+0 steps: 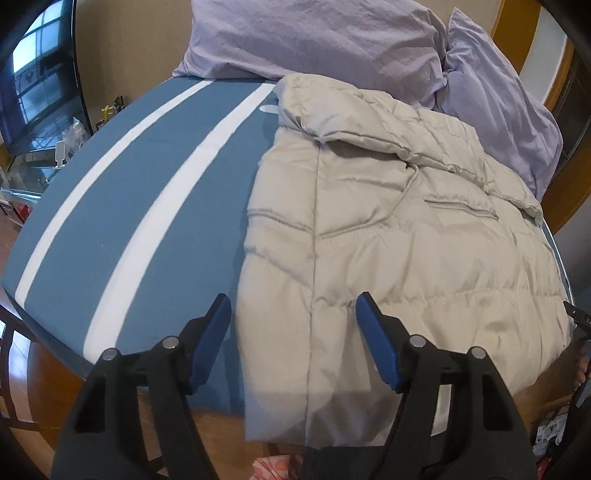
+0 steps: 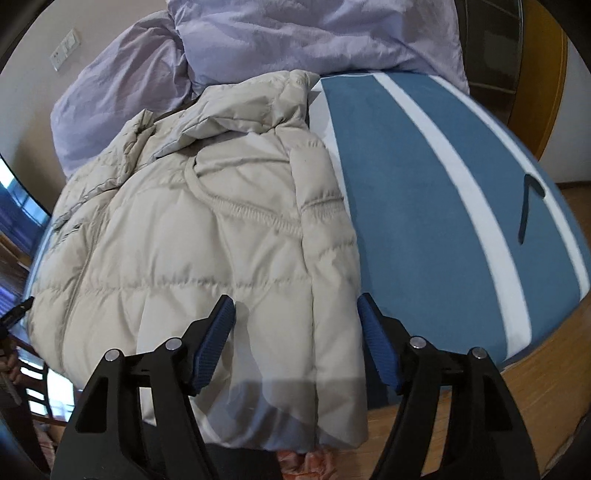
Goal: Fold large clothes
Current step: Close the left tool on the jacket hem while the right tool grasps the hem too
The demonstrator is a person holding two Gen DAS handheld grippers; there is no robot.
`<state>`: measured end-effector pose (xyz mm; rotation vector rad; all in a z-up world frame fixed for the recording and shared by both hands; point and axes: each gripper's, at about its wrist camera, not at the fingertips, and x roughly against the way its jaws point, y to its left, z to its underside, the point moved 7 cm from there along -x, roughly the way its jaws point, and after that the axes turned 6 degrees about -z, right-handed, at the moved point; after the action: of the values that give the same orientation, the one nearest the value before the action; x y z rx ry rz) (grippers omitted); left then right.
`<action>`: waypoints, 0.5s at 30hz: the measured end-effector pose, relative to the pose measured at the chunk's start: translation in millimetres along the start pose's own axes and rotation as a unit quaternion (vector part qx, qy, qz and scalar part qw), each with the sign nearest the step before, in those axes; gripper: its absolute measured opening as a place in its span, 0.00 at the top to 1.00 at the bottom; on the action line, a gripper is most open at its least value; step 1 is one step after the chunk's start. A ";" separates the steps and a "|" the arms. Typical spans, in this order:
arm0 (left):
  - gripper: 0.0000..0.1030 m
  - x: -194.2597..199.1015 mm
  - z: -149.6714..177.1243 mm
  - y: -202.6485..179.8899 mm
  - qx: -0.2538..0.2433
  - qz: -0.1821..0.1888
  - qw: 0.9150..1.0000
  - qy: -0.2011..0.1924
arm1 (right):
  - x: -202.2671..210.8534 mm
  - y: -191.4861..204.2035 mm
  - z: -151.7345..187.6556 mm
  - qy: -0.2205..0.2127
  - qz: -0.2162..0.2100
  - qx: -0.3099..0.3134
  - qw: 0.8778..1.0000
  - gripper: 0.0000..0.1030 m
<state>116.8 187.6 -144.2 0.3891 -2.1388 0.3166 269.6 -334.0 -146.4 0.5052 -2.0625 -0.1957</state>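
Observation:
A beige puffer jacket (image 1: 388, 240) (image 2: 203, 240) lies flat on a blue bed sheet with white stripes (image 1: 129, 203) (image 2: 424, 184), its hem hanging over the near edge. My left gripper (image 1: 293, 306) hovers over the hem's left corner. Its blue pads stand apart, the left one over the sheet and the right one over the jacket. My right gripper (image 2: 295, 306) straddles the hem's right corner the same way, its jaws wide and not pressing the cloth. Each view catches the other gripper's tip at its edge (image 1: 576, 314) (image 2: 14, 314).
Lilac pillows (image 1: 314, 37) (image 2: 295, 33) are piled at the head of the bed behind the jacket's collar. A dark strap (image 2: 526, 206) lies on the sheet to the right. A wooden bed frame (image 2: 480, 398) borders the near edge. A dark screen (image 1: 33, 74) stands far left.

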 end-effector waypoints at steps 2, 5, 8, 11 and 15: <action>0.33 0.0 3.5 0.0 0.001 0.004 1.000 0.002 | -0.5 2.4 3.2 0.003 -0.014 0.001 1.000 0.37; 0.34 0.1 10.0 1.6 0.008 0.014 1.000 0.005 | 0.8 1.3 6.2 0.005 -0.027 0.002 1.000 0.40; 0.37 -1.5 15.4 3.2 0.021 0.029 0.999 0.010 | 0.5 -2.2 10.3 0.007 -0.046 -0.012 0.999 0.45; 0.43 0.1 18.3 1.2 0.023 0.035 0.999 0.006 | 1.5 -5.5 14.7 0.007 -0.062 -0.023 0.998 0.48; 0.54 2.6 22.5 -4.2 0.023 0.045 0.999 0.008 | 2.9 -5.2 18.7 0.005 -0.076 -0.030 0.997 0.62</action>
<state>100.2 175.1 -154.2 0.3153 -2.1411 0.4190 253.9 -341.1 -155.7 0.6259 -2.0029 -0.3443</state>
